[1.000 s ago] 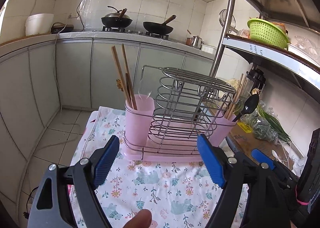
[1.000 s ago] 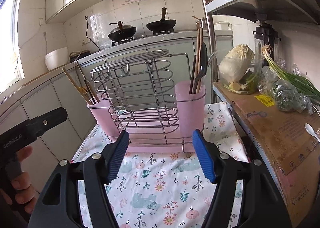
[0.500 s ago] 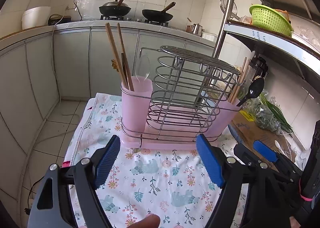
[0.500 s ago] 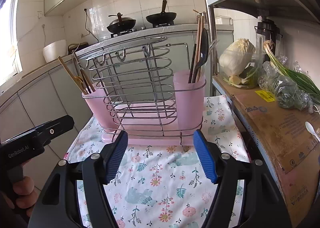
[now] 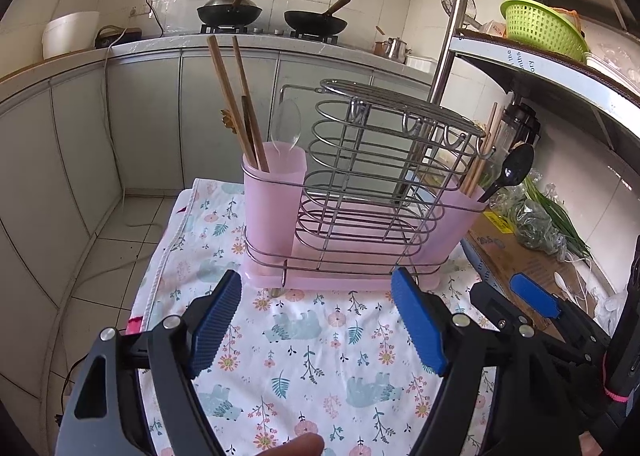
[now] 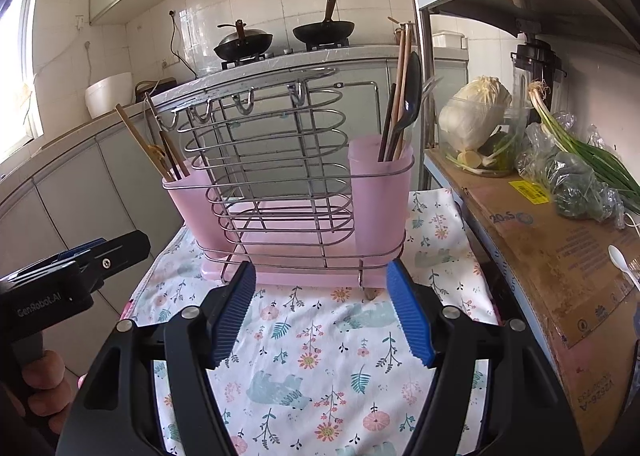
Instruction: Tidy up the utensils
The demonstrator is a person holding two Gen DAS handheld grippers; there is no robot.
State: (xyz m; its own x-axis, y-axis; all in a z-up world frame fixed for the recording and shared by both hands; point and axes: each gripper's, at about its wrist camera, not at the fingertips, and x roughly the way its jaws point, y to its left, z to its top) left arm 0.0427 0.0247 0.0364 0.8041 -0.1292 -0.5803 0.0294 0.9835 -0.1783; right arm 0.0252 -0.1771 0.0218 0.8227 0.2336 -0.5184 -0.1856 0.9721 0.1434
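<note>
Wide-spread, empty left claw [image 5: 318,320] above floral cloth [image 5: 304,340], near pink utensil rack [image 5: 360,191] with chopsticks [image 5: 236,103].

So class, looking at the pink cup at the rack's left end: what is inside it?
Standing in the left pink cup: wooden chopsticks and a clear plastic spoon, bowl up. Their lower ends are hidden by the cup's frosted wall, so anything lying at the bottom cannot be seen.

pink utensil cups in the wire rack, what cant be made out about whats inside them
- Left pink plastic cup, left wrist view: lower ends of the wooden chopsticks and clear spoon blur behind the frosted wall.
- Right pink plastic cup, right wrist view: black spoon and sticks overlap, so their count is unclear.
</note>
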